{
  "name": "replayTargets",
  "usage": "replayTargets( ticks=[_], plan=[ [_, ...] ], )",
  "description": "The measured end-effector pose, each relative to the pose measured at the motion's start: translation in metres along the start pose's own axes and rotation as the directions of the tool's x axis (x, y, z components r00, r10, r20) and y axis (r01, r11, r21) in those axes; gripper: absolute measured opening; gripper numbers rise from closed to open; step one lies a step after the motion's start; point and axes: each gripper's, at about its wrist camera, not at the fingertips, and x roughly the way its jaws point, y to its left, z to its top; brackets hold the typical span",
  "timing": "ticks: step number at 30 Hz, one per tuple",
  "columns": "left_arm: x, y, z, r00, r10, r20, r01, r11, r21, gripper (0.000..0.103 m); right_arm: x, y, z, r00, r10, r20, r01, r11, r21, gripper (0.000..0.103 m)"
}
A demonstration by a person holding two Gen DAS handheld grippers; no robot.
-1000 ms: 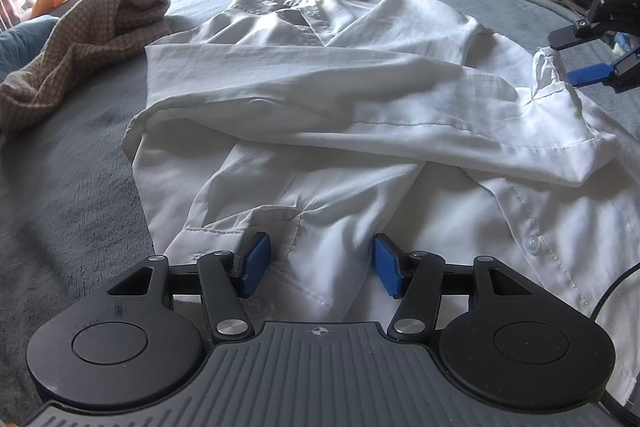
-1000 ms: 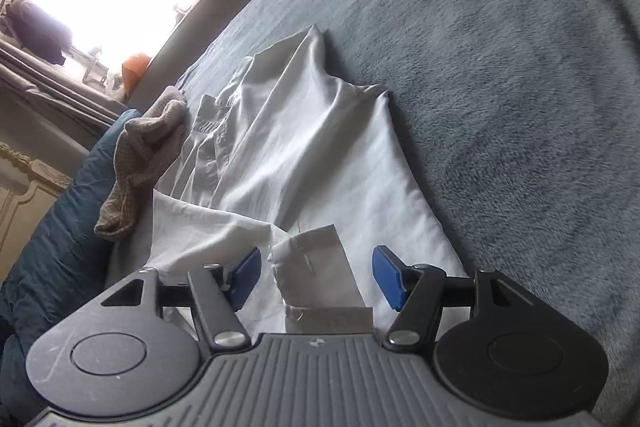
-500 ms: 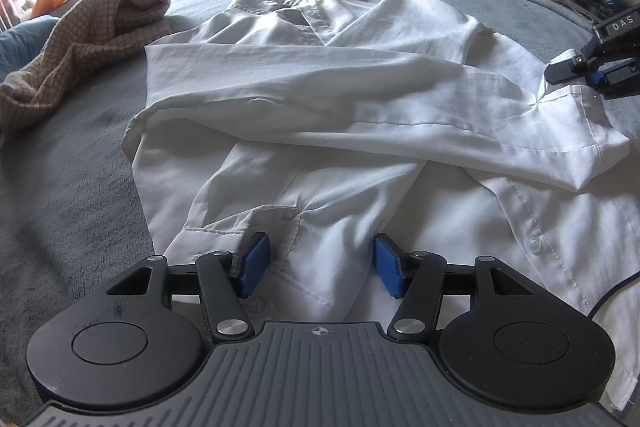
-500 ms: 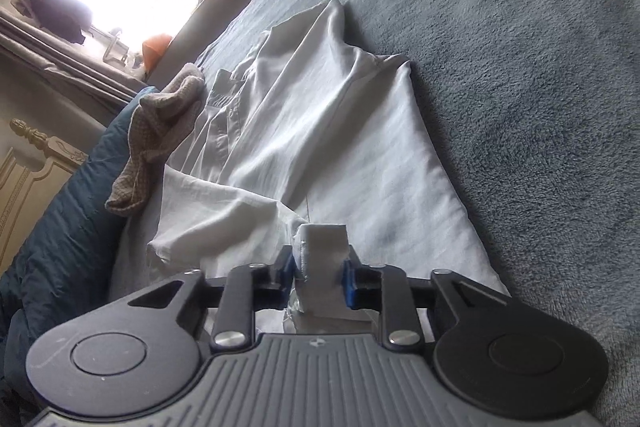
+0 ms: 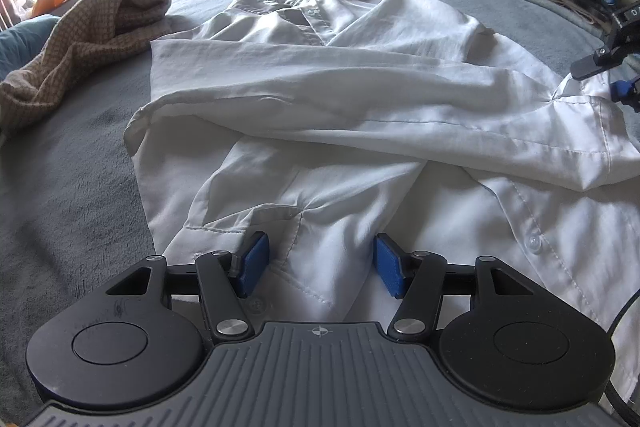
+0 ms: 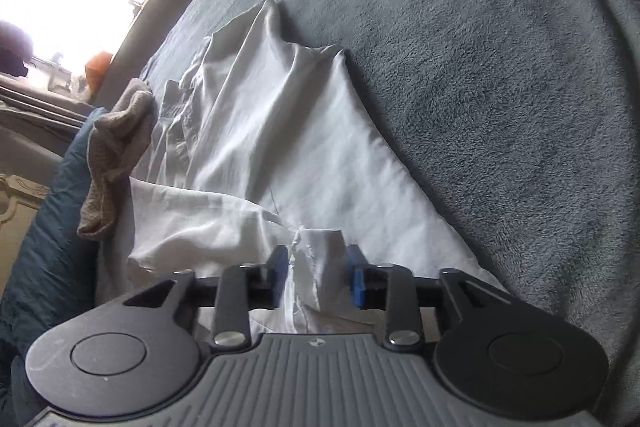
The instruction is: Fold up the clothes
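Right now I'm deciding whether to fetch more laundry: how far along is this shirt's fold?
Early. Done: one sleeve lies across the white shirt. In hand: the right gripper, jaws just reopening, straddles that sleeve's cuff; the left gripper is open over the other cuff. Left: second sleeve, body folds, and the brown checked garment.

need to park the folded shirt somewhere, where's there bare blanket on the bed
Bare grey blanket runs wide past the white shirt's far edge, on the right gripper's side. A smaller bare strip lies below the knit garment, beside the left gripper. The middle is covered by the shirt.
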Motion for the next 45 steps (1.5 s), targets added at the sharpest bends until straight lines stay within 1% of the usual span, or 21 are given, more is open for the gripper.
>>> replayTargets(
  ticks=[3, 7, 13, 17, 19, 20, 21, 23, 24, 28, 30, 32, 34, 35, 42, 45],
  plan=[
    [0.0, 0.0, 0.0, 1.0, 0.0, 0.0, 0.0, 1.0, -0.001, 0.058, 0.0, 0.001, -0.001, 1.0, 0.006, -0.021, -0.007, 0.999, -0.036, 0.049],
    [0.0, 0.0, 0.0, 1.0, 0.001, 0.0, -0.001, 1.0, -0.001, 0.058, 0.001, 0.005, -0.005, 0.999, -0.022, -0.049, 0.017, 0.995, -0.095, 0.05],
    [0.0, 0.0, 0.0, 1.0, 0.0, -0.001, -0.001, 1.0, -0.003, 0.059, 0.007, 0.007, -0.01, 0.995, -0.06, -0.076, 0.049, 0.99, -0.133, 0.05],
    [0.0, 0.0, 0.0, 1.0, 0.001, -0.002, -0.001, 1.0, -0.004, 0.059, 0.009, 0.011, -0.014, 0.994, -0.082, -0.074, 0.068, 0.982, -0.179, 0.049],
    [0.0, 0.0, 0.0, 1.0, 0.001, -0.002, -0.001, 1.0, -0.003, 0.059, 0.011, 0.015, -0.017, 0.992, -0.104, -0.072, 0.086, 0.971, -0.221, 0.043],
    [0.001, 0.001, 0.0, 1.0, 0.001, -0.002, -0.001, 1.0, -0.003, 0.059, 0.011, 0.017, -0.019, 0.991, -0.114, -0.074, 0.093, 0.965, -0.247, 0.036],
    [0.001, 0.001, 0.0, 1.0, 0.001, -0.002, -0.001, 1.0, -0.003, 0.059, 0.012, 0.02, -0.02, 0.989, -0.127, -0.076, 0.102, 0.957, -0.273, 0.026],
    [0.001, 0.001, 0.0, 1.0, 0.001, -0.002, -0.001, 1.0, -0.004, 0.06, 0.013, 0.024, -0.023, 0.987, -0.141, -0.077, 0.111, 0.945, -0.309, 0.011],
    [0.001, 0.002, 0.0, 1.0, 0.0, -0.002, 0.0, 1.0, -0.004, 0.06, 0.011, 0.025, -0.023, 0.989, -0.129, -0.075, 0.1, 0.946, -0.308, 0.008],
    [0.001, 0.002, -0.001, 1.0, 0.0, -0.001, 0.0, 1.0, -0.005, 0.06, -0.002, 0.034, -0.017, 0.996, -0.086, -0.021, 0.076, 0.952, -0.296, 0.006],
    [0.001, 0.002, -0.001, 1.0, -0.001, 0.0, 0.001, 1.0, -0.007, 0.06, -0.007, 0.034, -0.013, 0.995, -0.1, 0.009, 0.099, 0.952, -0.291, 0.006],
    [0.001, 0.002, -0.001, 1.0, -0.001, 0.0, 0.001, 1.0, -0.008, 0.06, -0.006, 0.029, -0.01, 0.989, -0.144, 0.021, 0.144, 0.949, -0.279, 0.006],
    [0.001, 0.002, -0.001, 1.0, -0.001, 0.0, 0.001, 1.0, -0.009, 0.06, -0.005, 0.023, -0.011, 0.983, -0.184, 0.026, 0.184, 0.945, -0.269, 0.006],
    [0.001, 0.002, -0.002, 1.0, -0.001, 0.0, 0.001, 1.0, -0.009, 0.06, -0.005, 0.02, -0.011, 0.981, -0.19, 0.026, 0.19, 0.946, -0.262, 0.006],
    [0.001, 0.003, -0.002, 1.0, 0.0, 0.0, 0.0, 1.0, -0.008, 0.061, -0.006, 0.009, -0.015, 0.988, -0.15, 0.019, 0.151, 0.966, -0.211, 0.007],
    [0.001, 0.004, -0.002, 1.0, -0.001, 0.0, 0.001, 1.0, -0.009, 0.061, -0.002, 0.007, -0.014, 0.986, -0.167, -0.006, 0.162, 0.964, -0.211, 0.009]
  ],
)
